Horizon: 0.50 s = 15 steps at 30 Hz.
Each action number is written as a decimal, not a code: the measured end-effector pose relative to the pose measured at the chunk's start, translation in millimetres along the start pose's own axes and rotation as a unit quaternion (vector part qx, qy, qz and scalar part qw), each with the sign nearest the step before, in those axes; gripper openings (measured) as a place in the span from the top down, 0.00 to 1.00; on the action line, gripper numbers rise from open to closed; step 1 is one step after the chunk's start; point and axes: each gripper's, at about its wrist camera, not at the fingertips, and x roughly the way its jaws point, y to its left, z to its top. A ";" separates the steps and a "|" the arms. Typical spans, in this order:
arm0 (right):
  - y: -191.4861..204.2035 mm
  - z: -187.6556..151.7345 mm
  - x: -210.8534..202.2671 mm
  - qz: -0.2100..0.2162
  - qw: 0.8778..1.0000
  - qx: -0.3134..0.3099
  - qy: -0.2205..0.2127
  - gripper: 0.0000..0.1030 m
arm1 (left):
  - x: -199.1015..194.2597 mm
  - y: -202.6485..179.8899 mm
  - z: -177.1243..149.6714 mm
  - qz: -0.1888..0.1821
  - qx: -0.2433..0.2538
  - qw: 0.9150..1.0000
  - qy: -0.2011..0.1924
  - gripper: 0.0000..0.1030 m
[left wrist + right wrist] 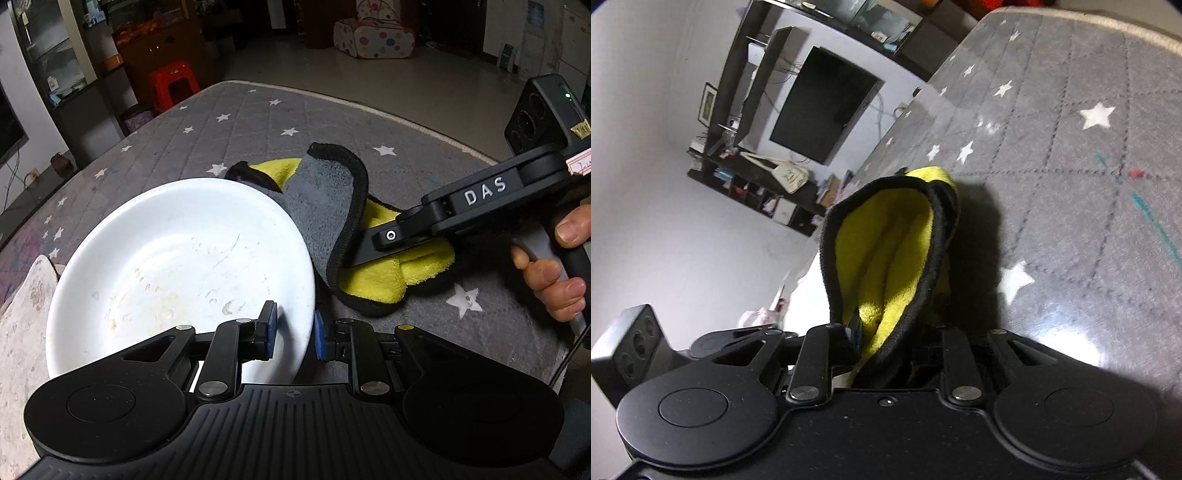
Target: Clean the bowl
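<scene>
A white bowl (177, 266) with dried smears inside is tilted up off the grey star-patterned cover (258, 122). My left gripper (293, 334) is shut on the bowl's near right rim, one blue pad inside and one outside. Right of the bowl lies a grey and yellow cloth (332, 206) with black edging. In the left wrist view my right gripper (369, 254) reaches into the cloth's folds, with a hand (554, 273) on its handle. The right wrist view shows the same cloth (886, 251) standing up between that gripper's (890, 339) fingers, pinched.
A pale patterned mat (22, 325) lies left of the bowl. The covered surface ends in a cream border (369, 103) at the far side. Beyond it are a red stool (170, 85), dark cabinets and a spotted play tent (373, 37). A wall television (823, 107) hangs at the left.
</scene>
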 end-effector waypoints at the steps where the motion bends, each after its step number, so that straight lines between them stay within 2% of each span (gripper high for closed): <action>1: 1.5 -1.0 -1.0 -0.002 1.000 -0.005 -0.001 0.76 | 0.2 0.2 0.0 0.000 0.000 1.000 0.000 0.80; 3: 4.6 -3.1 -3.0 -0.006 1.000 -0.015 -0.003 0.73 | -0.4 0.0 -1.0 -0.001 0.000 1.000 0.000 0.79; 5: 7.6 -5.2 -5.0 -0.010 1.000 -0.025 -0.006 0.65 | -1.4 -0.4 -2.4 -0.002 -0.001 1.000 -0.001 0.79; 8: 12.0 -7.9 -8.2 -0.015 0.999 -0.039 -0.009 0.58 | -1.6 -0.1 -2.8 -0.003 -0.001 1.000 -0.001 0.79; 15: 15.9 -5.4 -14.4 -0.039 0.997 -0.061 -0.038 0.56 | -0.5 -0.1 -4.6 -0.003 -0.002 1.000 -0.001 0.79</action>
